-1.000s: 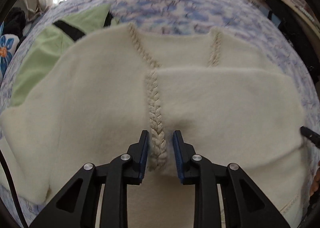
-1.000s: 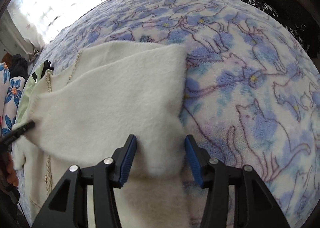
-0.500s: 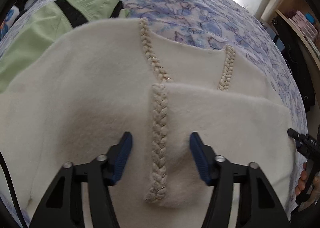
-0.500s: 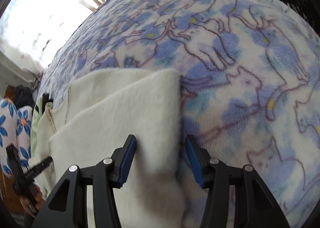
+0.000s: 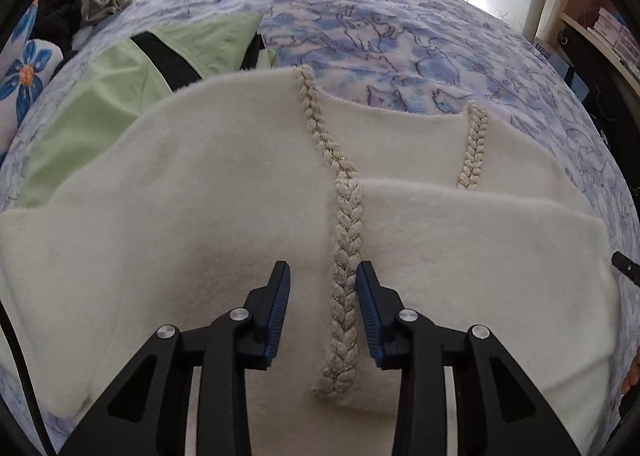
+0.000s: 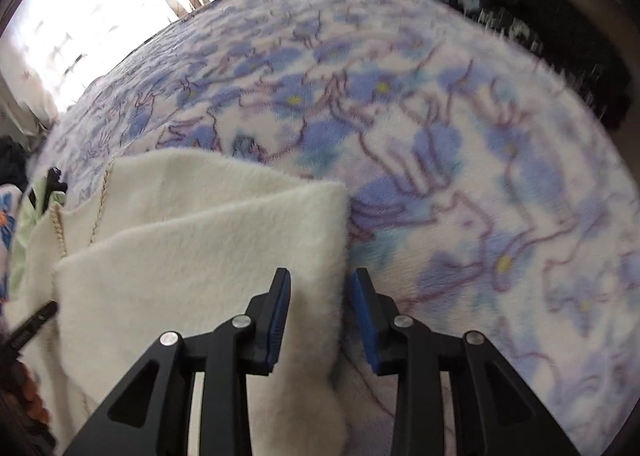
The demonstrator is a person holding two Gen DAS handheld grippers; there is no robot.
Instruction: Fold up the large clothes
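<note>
A cream fuzzy cardigan [image 5: 192,200] with braided trim [image 5: 346,256] lies spread on the bed, its right side folded over. My left gripper [image 5: 323,288] is open, its jaws on either side of the braid near the garment's lower end, holding nothing. In the right wrist view the folded cream edge [image 6: 224,240] lies on the blanket. My right gripper [image 6: 320,292] is open, its jaws straddling that folded edge without pinching it. The view is motion-blurred.
The bed is covered by a blue and white cat-print blanket [image 5: 380,32] [image 6: 460,160]. A light green garment with a black strap [image 5: 120,88] lies under the cardigan at the left. A floral pillow [image 5: 24,72] sits far left. Shelves [image 5: 600,32] stand at the right.
My left gripper opened off the braid, then narrowed somewhat and lifted back. My right gripper stayed open, narrowed slightly and shifted along the folded edge.
</note>
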